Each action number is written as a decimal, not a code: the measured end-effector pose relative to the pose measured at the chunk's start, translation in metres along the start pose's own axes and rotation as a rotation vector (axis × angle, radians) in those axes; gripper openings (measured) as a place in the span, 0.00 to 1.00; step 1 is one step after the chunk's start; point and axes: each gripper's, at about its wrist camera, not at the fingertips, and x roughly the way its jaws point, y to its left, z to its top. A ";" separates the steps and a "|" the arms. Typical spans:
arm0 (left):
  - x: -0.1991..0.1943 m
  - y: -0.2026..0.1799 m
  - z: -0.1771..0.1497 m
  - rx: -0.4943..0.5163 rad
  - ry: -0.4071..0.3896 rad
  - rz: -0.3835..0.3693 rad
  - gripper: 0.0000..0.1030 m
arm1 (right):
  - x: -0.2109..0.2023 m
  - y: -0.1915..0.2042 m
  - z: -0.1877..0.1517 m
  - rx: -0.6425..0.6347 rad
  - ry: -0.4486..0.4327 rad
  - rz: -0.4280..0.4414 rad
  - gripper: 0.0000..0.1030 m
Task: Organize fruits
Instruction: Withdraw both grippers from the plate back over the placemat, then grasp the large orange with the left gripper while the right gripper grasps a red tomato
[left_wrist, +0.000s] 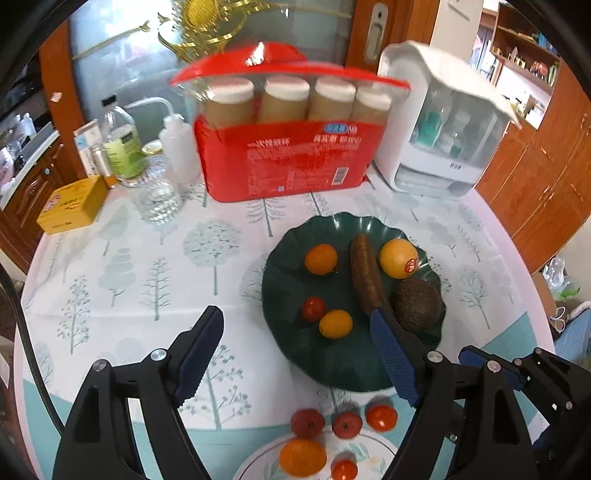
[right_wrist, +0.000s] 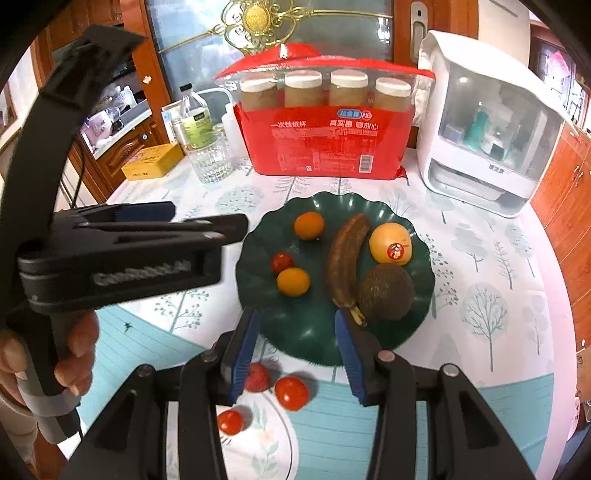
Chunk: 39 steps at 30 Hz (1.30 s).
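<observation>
A dark green plate (left_wrist: 295, 343) (right_wrist: 306, 336) holds an orange (left_wrist: 320, 259) (right_wrist: 309, 225), a brown banana (left_wrist: 365, 275) (right_wrist: 345, 258), a yellow stickered fruit (left_wrist: 398, 257) (right_wrist: 390, 243), an avocado (left_wrist: 417, 304) (right_wrist: 385, 292), a cherry tomato (left_wrist: 313, 308) (right_wrist: 282, 262) and a small yellow fruit (left_wrist: 335, 324) (right_wrist: 293, 281). My left gripper (left_wrist: 291, 354) is open and empty above the plate's near left edge. My right gripper (right_wrist: 295, 354) is open and empty over the plate's front rim. Near me lie two lychees (left_wrist: 307, 423), tomatoes (right_wrist: 291, 393) and an orange (left_wrist: 302, 457) on a white plate (left_wrist: 376, 446).
At the table's back stand a red pack of paper cups (left_wrist: 288, 162) (right_wrist: 328, 144), a white dispenser box (left_wrist: 439, 129) (right_wrist: 491, 136), a glass (left_wrist: 159, 199) (right_wrist: 212, 158), bottles (left_wrist: 123, 144) and a yellow tin (left_wrist: 72, 205) (right_wrist: 153, 160). Wooden cabinets flank the table.
</observation>
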 end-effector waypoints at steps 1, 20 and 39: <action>-0.010 0.002 -0.004 -0.001 -0.016 0.004 0.79 | -0.005 0.001 -0.003 -0.001 -0.003 0.004 0.43; -0.050 0.009 -0.104 0.041 -0.038 0.050 0.84 | 0.007 0.036 -0.085 -0.045 0.101 0.083 0.43; 0.030 0.013 -0.151 -0.021 0.159 -0.011 0.84 | 0.064 0.051 -0.123 -0.034 0.152 0.098 0.43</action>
